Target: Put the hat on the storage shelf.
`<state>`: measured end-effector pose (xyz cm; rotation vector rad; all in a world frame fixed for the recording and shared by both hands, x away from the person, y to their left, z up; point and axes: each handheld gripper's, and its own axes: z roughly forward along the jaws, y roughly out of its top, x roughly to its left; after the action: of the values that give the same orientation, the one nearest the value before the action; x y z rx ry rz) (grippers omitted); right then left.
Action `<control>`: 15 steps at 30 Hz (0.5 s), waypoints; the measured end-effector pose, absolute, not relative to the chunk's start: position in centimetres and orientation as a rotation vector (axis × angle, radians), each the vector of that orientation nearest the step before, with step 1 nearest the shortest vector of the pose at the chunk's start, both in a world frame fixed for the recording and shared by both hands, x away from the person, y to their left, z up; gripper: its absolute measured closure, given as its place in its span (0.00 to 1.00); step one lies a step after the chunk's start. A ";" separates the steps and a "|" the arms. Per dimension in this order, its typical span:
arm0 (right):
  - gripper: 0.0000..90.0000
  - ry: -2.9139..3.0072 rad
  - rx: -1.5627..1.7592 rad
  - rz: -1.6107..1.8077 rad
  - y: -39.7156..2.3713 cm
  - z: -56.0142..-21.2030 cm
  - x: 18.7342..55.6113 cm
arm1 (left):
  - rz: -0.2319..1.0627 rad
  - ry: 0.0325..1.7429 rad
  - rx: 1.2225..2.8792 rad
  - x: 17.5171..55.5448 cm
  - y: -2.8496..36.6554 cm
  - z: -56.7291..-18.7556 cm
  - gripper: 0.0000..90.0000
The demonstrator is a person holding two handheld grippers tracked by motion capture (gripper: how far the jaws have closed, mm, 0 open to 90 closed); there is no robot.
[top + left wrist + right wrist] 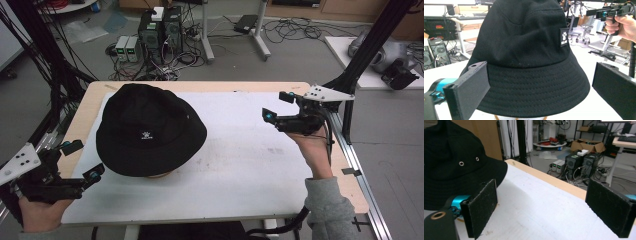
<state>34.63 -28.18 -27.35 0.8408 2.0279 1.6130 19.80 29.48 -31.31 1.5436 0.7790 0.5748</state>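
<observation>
Left gripper (82, 161) near the table's front-left corner, jaws wide, holding nothing, just short of the black bucket hat (150, 131) brim. Hat sits on white mat (240, 165), left half (small white patch faces front). Right gripper (279, 106) farther back at right edge, jaws wide, well apart from the hat.

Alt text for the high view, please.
A black bucket hat sits on a white mat covering a wooden table. The left tongs and right tongs, both open, are held at either side, apart from it.
</observation>
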 end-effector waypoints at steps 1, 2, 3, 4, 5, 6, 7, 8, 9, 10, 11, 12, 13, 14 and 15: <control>0.11 2.025 0.838 1.615 -28.4 -27.5 34.5 | 0.575 0.779 1.544 19.8 29.5 -31.3 0.02; 0.11 2.028 0.842 1.617 -28.6 -27.7 34.4 | 0.574 0.779 1.543 19.8 29.5 -31.3 0.02; 0.11 2.027 0.840 1.619 -28.7 -27.9 34.2 | 0.575 0.779 1.545 19.8 29.5 -31.3 0.02; 0.11 2.032 0.838 1.617 -28.9 -28.1 34.1 | 0.575 0.779 1.547 19.8 29.5 -31.3 0.02; 0.11 2.037 0.834 1.613 -29.1 -28.2 34.0 | 0.576 0.779 1.546 19.8 29.5 -31.3 0.02; 0.11 2.038 0.833 1.608 -29.2 -28.4 33.8 | 0.576 0.779 1.545 19.8 29.4 -31.3 0.02; 0.11 2.041 0.832 1.605 -29.4 -28.6 33.7 | 0.575 0.780 1.545 19.8 29.5 -31.3 0.02; 0.11 2.039 0.836 1.604 -29.5 -28.7 33.6 | 0.575 0.780 1.546 19.8 29.5 -31.3 0.02; 0.11 2.035 0.844 1.605 -29.7 -28.9 33.4 | 0.576 0.779 1.547 19.8 29.5 -31.3 0.02; 0.11 2.029 0.850 1.609 -29.9 -29.0 33.3 | 0.575 0.780 1.547 19.8 29.4 -31.3 0.02; 0.11 2.026 0.853 1.610 -30.1 -29.2 33.2 | 0.575 0.780 1.548 19.8 29.4 -31.3 0.02; 0.11 2.024 0.859 1.615 -30.3 -29.4 33.0 | 0.574 0.780 1.550 19.8 29.4 -31.4 0.02; 0.11 2.023 0.865 1.617 -30.5 -29.6 32.9 | 0.576 0.781 1.548 19.9 29.4 -31.4 0.02; 0.11 2.017 0.856 1.615 -30.6 -29.8 32.8 | 0.575 0.782 1.549 19.9 29.4 -31.4 0.02; 0.11 2.016 0.859 1.605 -30.7 -29.9 32.9 | 0.576 0.782 1.551 19.9 29.3 -31.4 0.02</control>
<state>32.89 -30.70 -29.92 0.8593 2.0157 1.6050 19.92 29.34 -31.39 1.5514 0.7825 0.5761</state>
